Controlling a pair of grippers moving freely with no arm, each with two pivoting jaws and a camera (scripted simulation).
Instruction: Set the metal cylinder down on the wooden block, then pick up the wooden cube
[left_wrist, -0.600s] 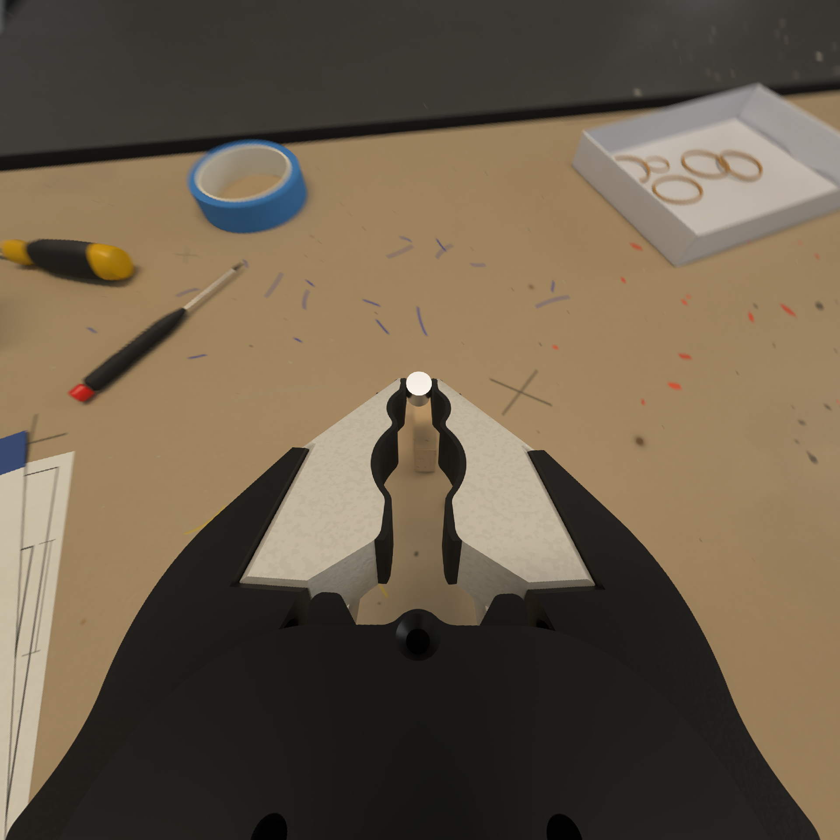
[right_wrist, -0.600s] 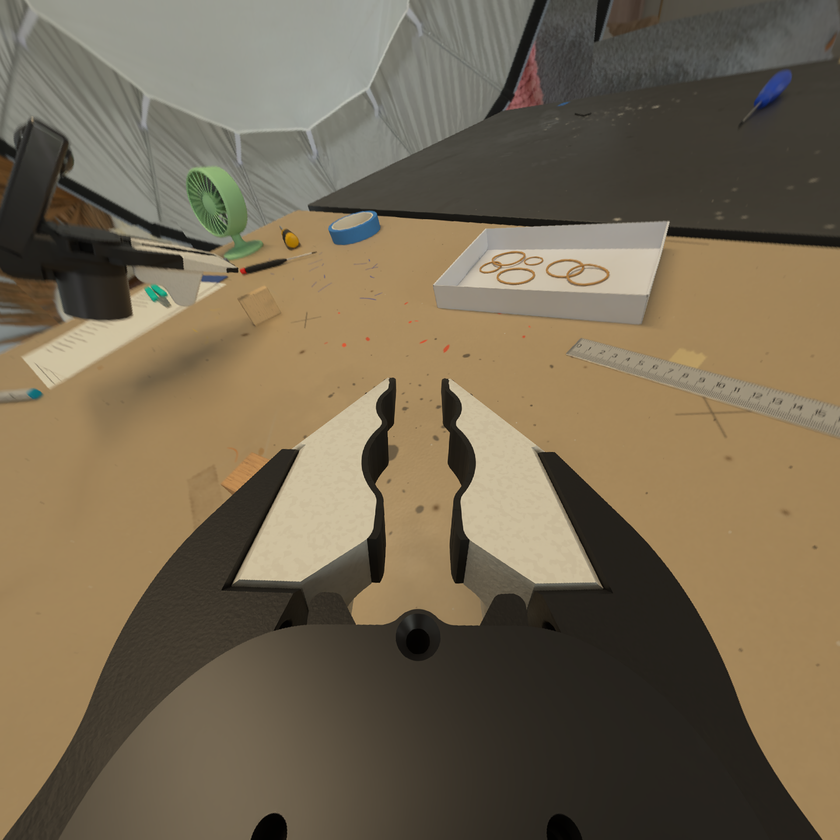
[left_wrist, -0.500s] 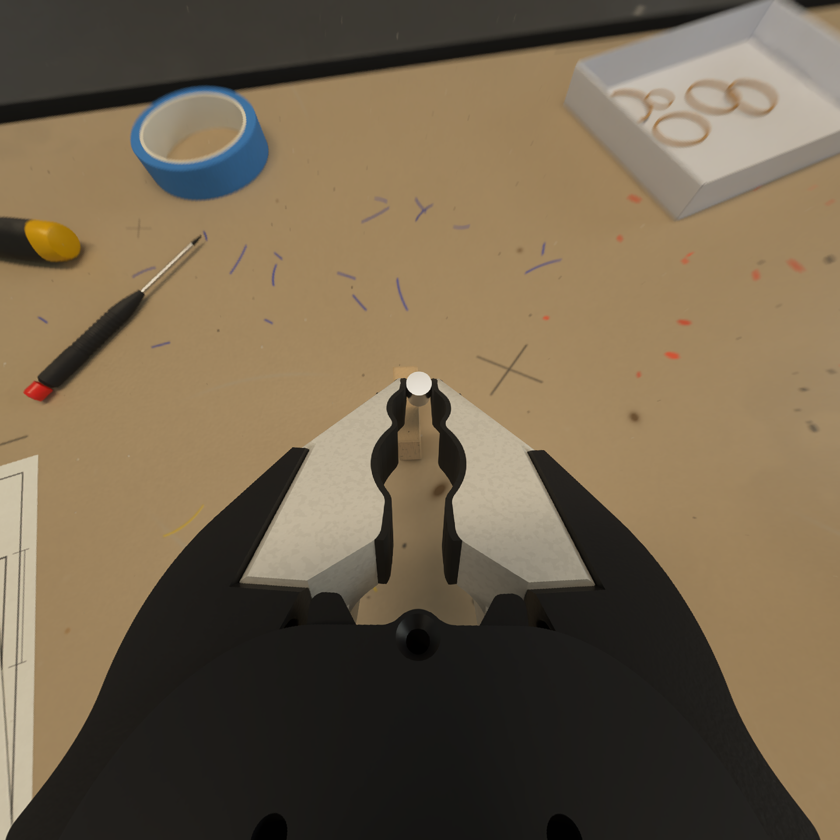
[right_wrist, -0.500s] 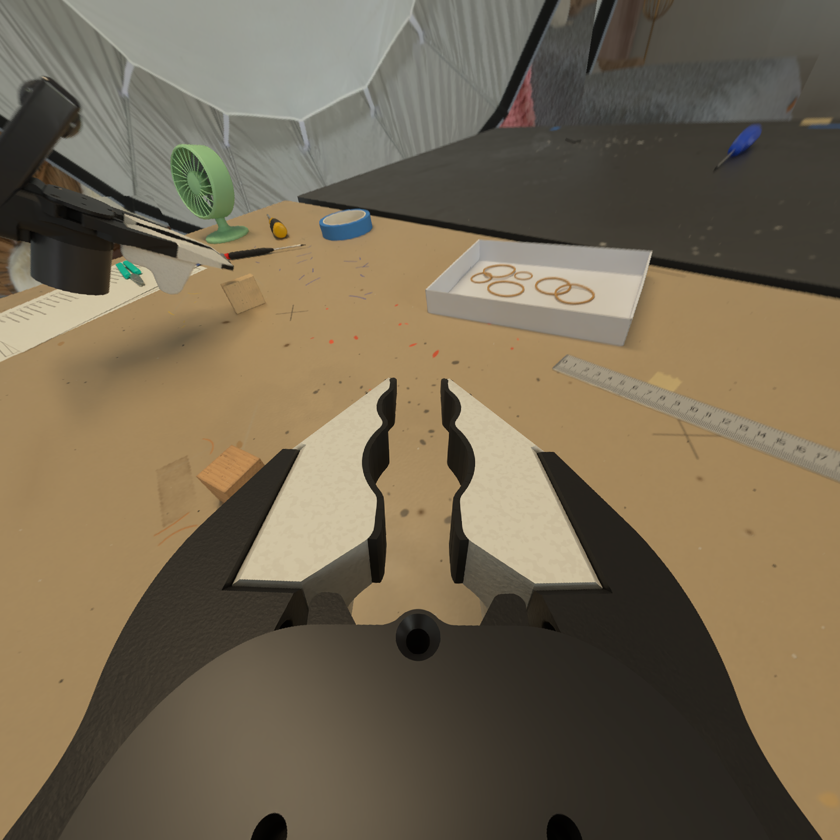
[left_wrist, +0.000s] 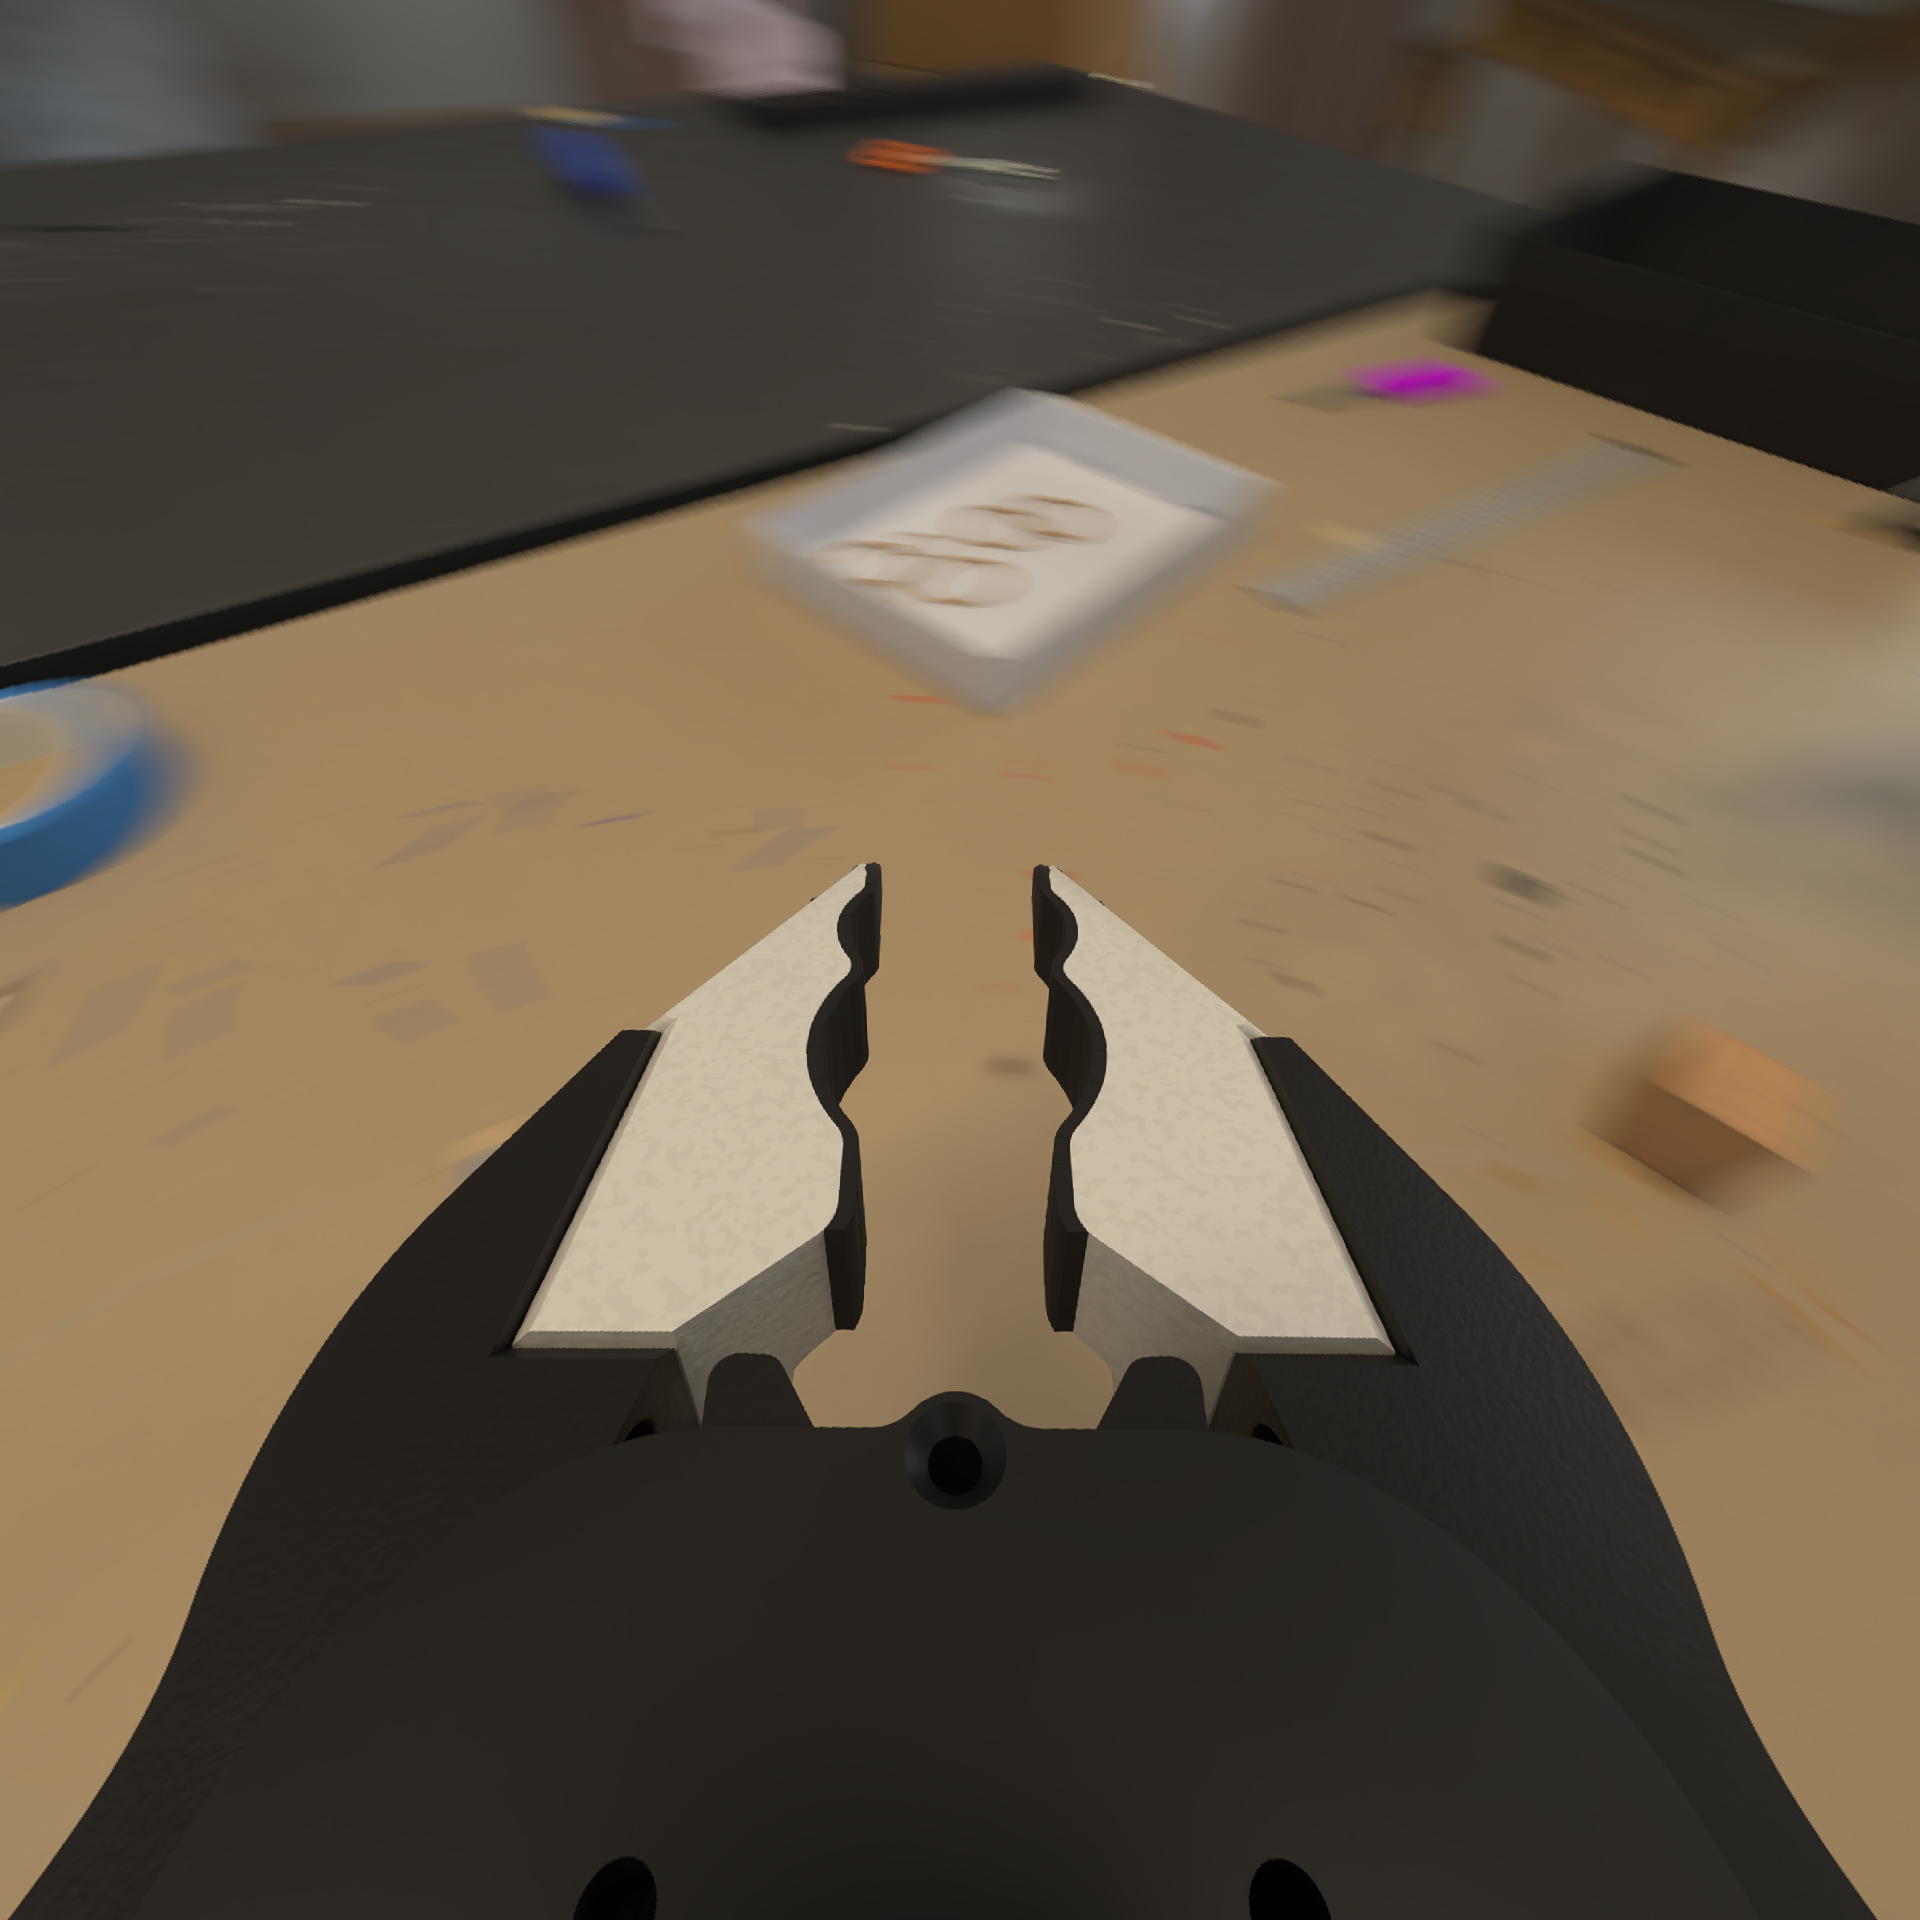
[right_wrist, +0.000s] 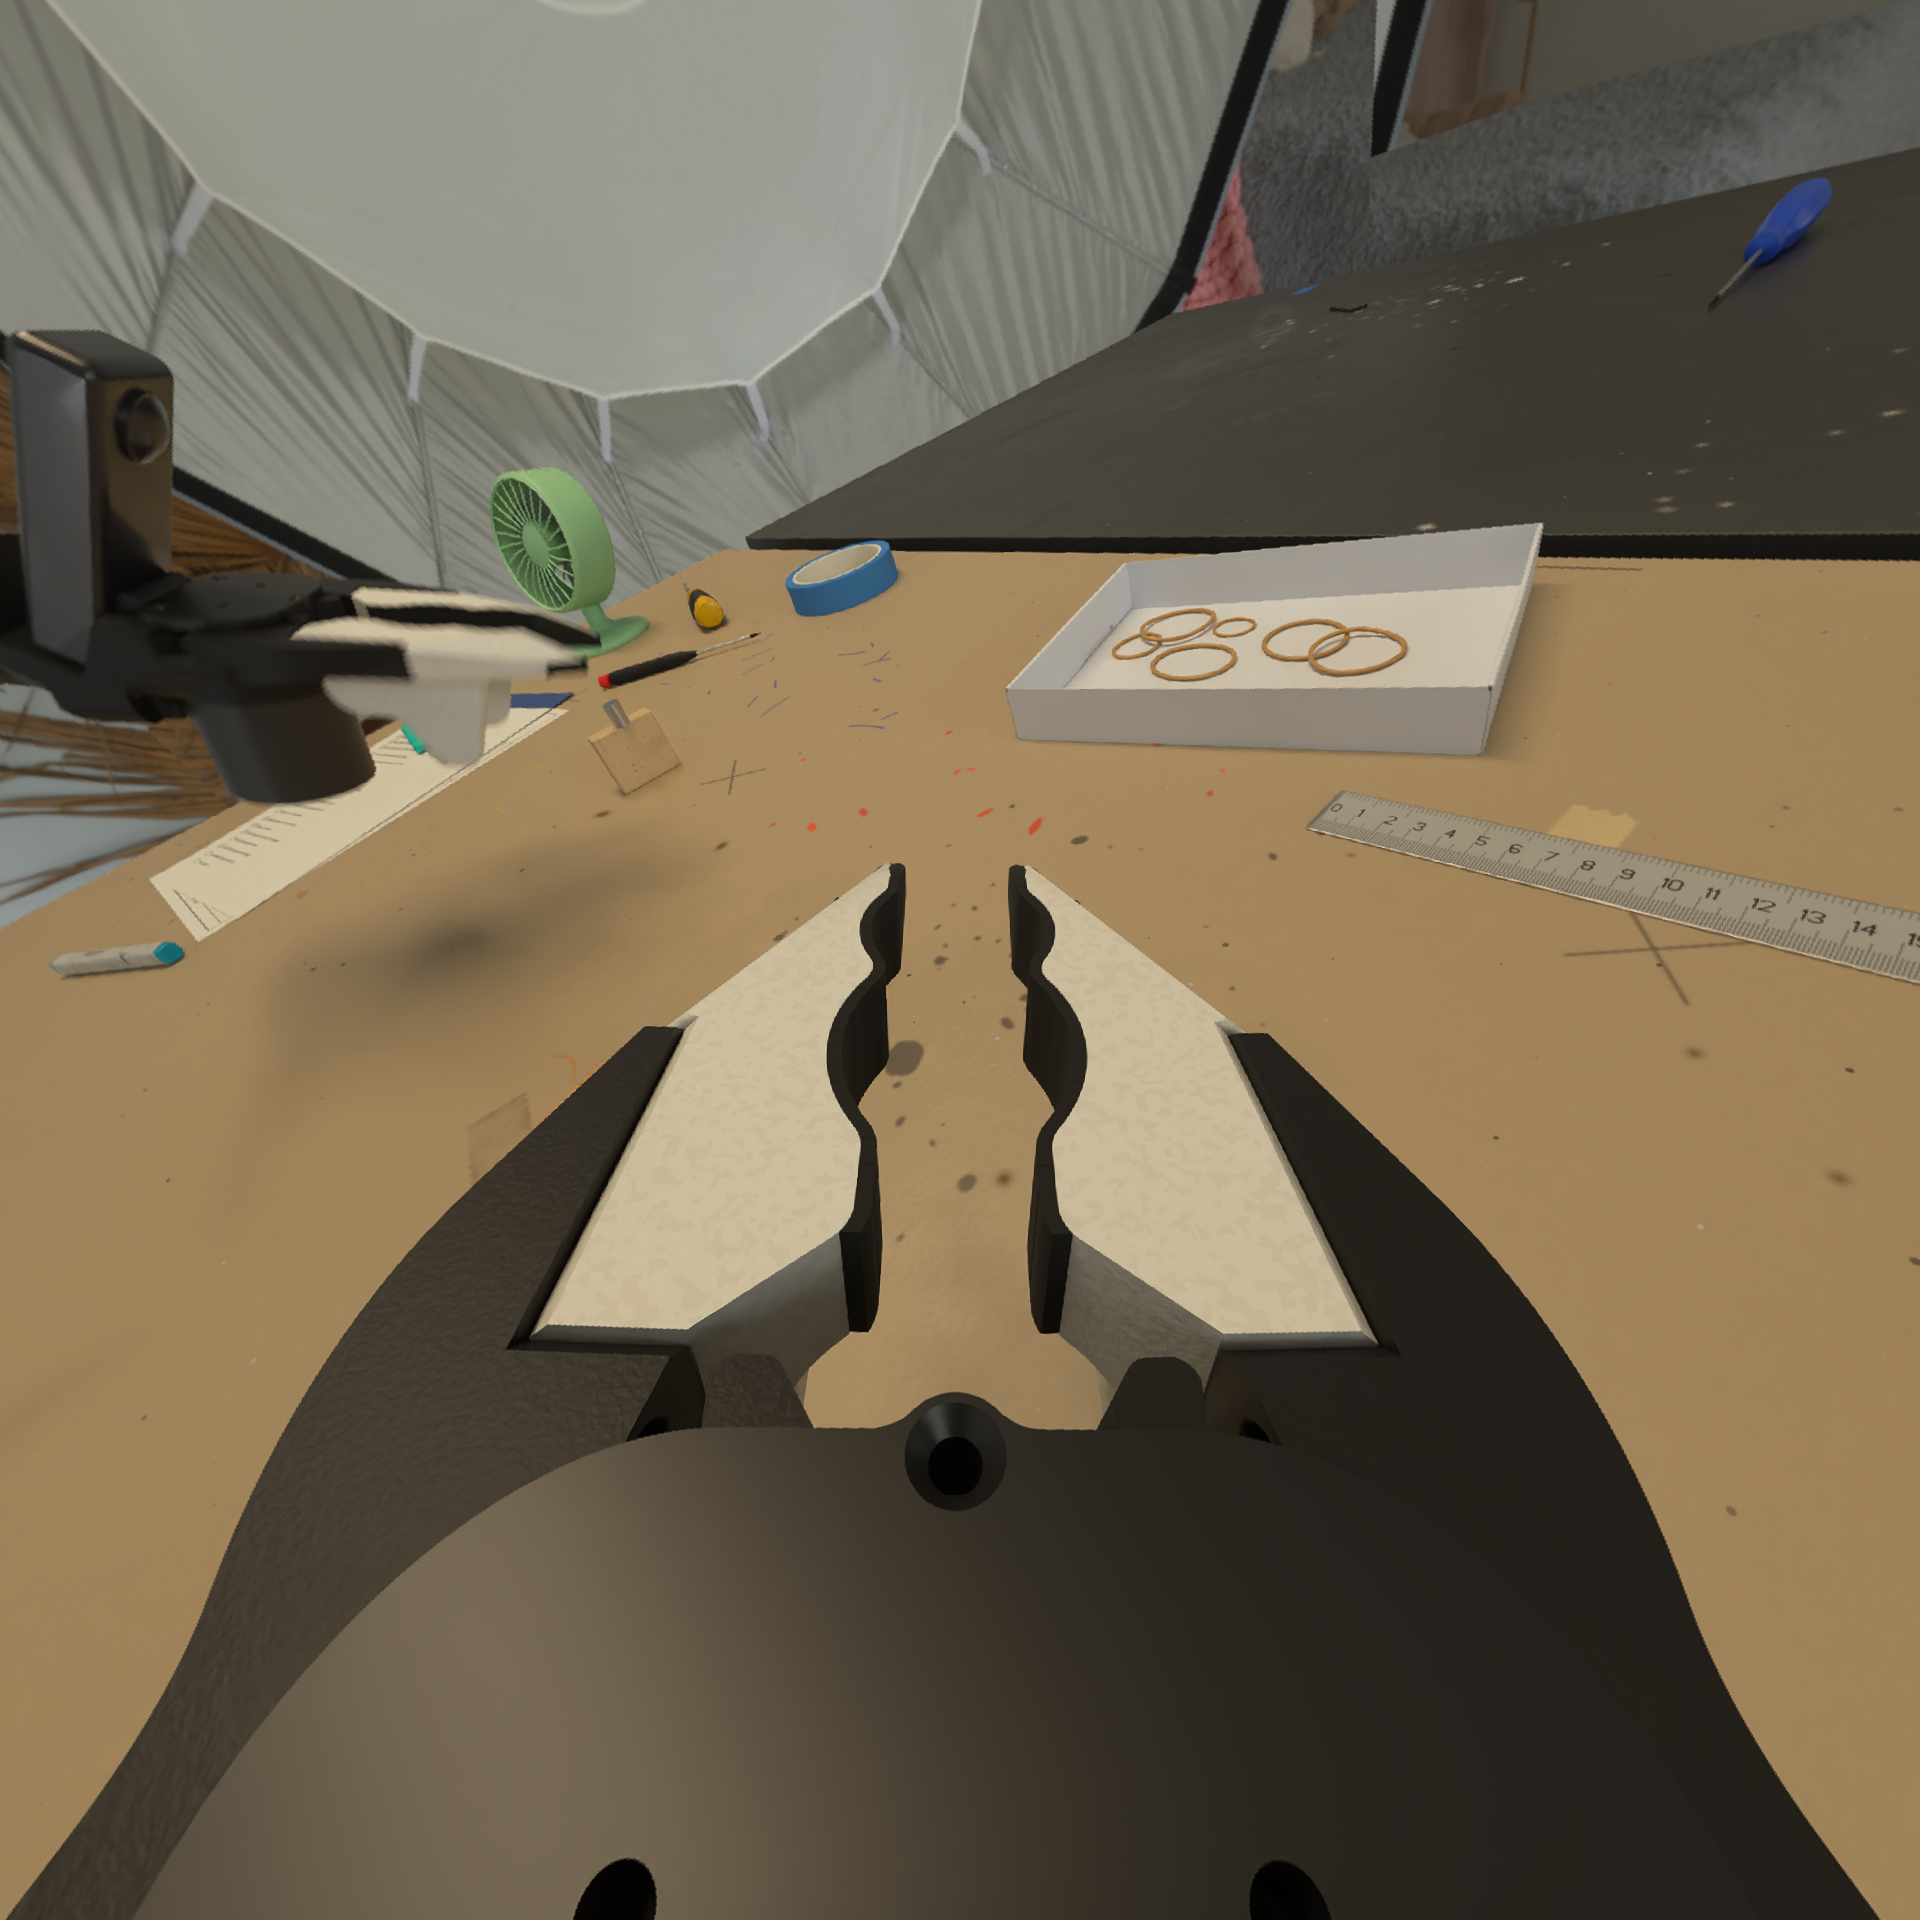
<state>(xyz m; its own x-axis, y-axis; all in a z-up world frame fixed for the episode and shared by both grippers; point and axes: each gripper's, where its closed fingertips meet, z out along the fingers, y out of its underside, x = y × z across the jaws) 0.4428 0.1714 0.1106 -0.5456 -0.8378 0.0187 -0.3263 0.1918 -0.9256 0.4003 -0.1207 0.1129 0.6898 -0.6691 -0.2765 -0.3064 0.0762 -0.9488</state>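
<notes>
Your left gripper (left_wrist: 956, 894) and right gripper (right_wrist: 956, 894) are parted, empty. Metal cylinder (right_wrist: 615, 714) stands on tilted wooden block (right_wrist: 636, 750); blurred wooden cube (left_wrist: 1704, 1117) lies right.

On the desk (right_wrist: 1351, 1091): 1 wooden block (right_wrist: 639, 750) carrying 1 metal cylinder (right_wrist: 615, 714), 1 wooden cube (left_wrist: 1714, 1117), 1 white tray (right_wrist: 1247, 717) with 6 rubber bands (right_wrist: 1195, 661), 1 blue tape roll (right_wrist: 842, 578), 1 green fan (right_wrist: 551, 545), 1 ruler (right_wrist: 1621, 883), 3 screwdrivers (right_wrist: 675, 661), 1 marker (right_wrist: 116, 957), 1 paper sheet (right_wrist: 312, 821).
</notes>
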